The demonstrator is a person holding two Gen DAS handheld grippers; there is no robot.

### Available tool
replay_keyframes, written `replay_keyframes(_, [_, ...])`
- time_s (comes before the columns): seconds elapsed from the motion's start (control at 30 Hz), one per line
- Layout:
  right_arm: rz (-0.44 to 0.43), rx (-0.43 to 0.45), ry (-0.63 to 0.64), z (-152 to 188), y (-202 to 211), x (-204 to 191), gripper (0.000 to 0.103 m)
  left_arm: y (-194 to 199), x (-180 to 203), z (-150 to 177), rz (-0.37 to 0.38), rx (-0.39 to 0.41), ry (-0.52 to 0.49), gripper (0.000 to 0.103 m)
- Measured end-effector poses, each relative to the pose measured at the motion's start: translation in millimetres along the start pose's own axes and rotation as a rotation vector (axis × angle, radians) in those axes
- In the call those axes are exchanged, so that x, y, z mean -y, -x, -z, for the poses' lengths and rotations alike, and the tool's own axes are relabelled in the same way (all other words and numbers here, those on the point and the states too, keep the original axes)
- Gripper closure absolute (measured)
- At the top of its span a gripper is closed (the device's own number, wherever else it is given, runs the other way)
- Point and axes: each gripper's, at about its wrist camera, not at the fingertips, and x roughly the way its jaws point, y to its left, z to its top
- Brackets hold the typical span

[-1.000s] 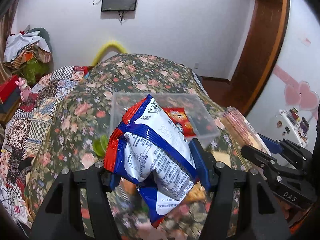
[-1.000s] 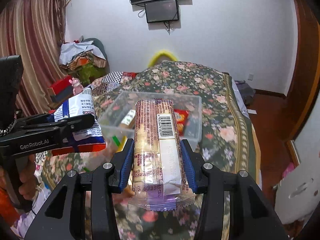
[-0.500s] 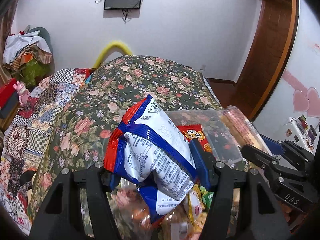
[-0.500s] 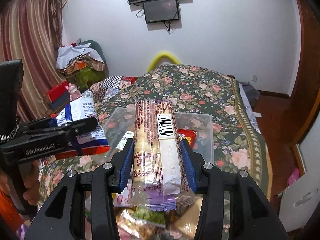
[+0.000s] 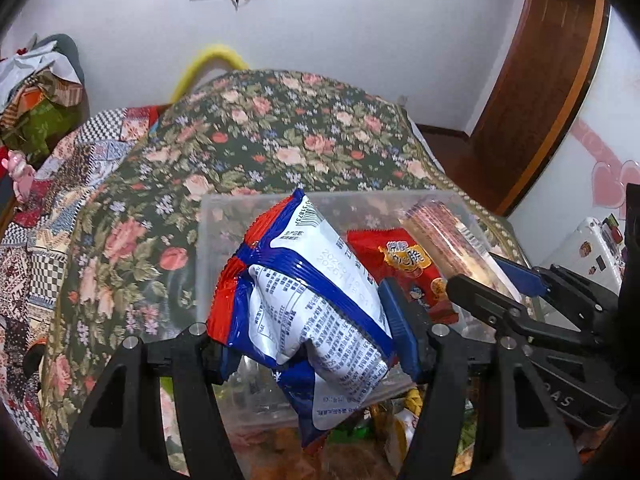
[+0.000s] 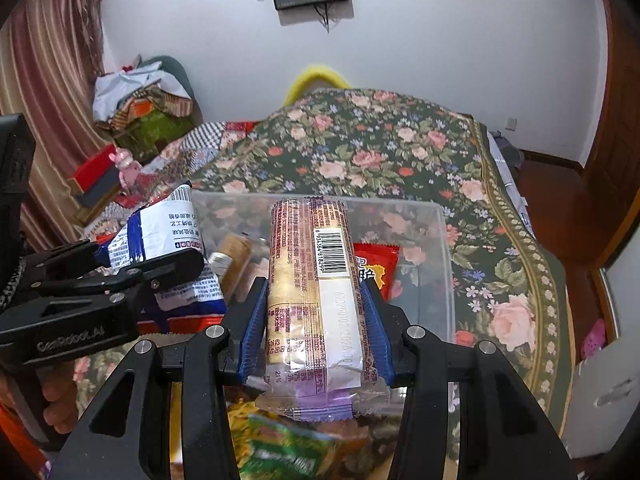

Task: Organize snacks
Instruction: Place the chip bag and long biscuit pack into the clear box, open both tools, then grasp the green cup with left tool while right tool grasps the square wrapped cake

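Note:
My left gripper [image 5: 308, 340] is shut on a blue, white and red snack bag [image 5: 312, 300], which hangs over the left half of a clear plastic bin [image 5: 208, 248]. My right gripper [image 6: 314, 320] is shut on a long gold and purple biscuit pack [image 6: 312, 272] held lengthwise over the bin [image 6: 444, 280]. A red snack packet [image 6: 376, 268] and a brown roll [image 6: 234, 252] lie inside the bin. The right wrist view also shows the left gripper [image 6: 176, 264] with its bag [image 6: 164, 232] on the left.
The bin sits on a floral bedspread [image 5: 280, 132]. Loose snack packs, one of them green [image 6: 280, 448], lie at the near edge under the grippers. A person's hand [image 6: 60, 392] holds the left gripper. Piled clothes [image 6: 140, 100] and a wooden door [image 5: 540, 80] flank the bed.
Both grippers have moved forward and down toward the bin, each still gripping its pack. The bin now looks larger and lies right under the held packs.

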Motion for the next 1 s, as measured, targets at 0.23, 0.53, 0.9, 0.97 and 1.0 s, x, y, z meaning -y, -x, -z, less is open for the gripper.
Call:
replay_keyframes(0.23, [0.018, -0.055, -0.003, 1.4, -18.6, 6.0, 0.060, -15.8, 1.9, 2.2, -0.024, -0.018, -0.014, 0.041])
replay_keyframes(0.53, [0.015, -0.056, -0.011, 2.3, -10.1, 5.7, 0.052, 2.0, -0.5, 4.6, -0.006, -0.010, -0.027, 0.041])
replay_keyframes(0.9, [0.021, 0.036, -0.007, 14.1, 45.5, 12.3, 0.049, 65.1, -37.4, 19.3, -0.059, 0.049, -0.053, 0.037])
replay_keyframes(0.97, [0.028, 0.037, -0.009, 19.2, 51.0, 15.0, 0.048, 67.2, -49.3, 25.4, -0.081, 0.036, -0.049, 0.037])
replay_keyframes(1.0, [0.035, 0.035, -0.009, 21.6, 52.4, 16.2, 0.048, 67.7, -55.3, 29.0, -0.090, 0.030, -0.044, 0.036])
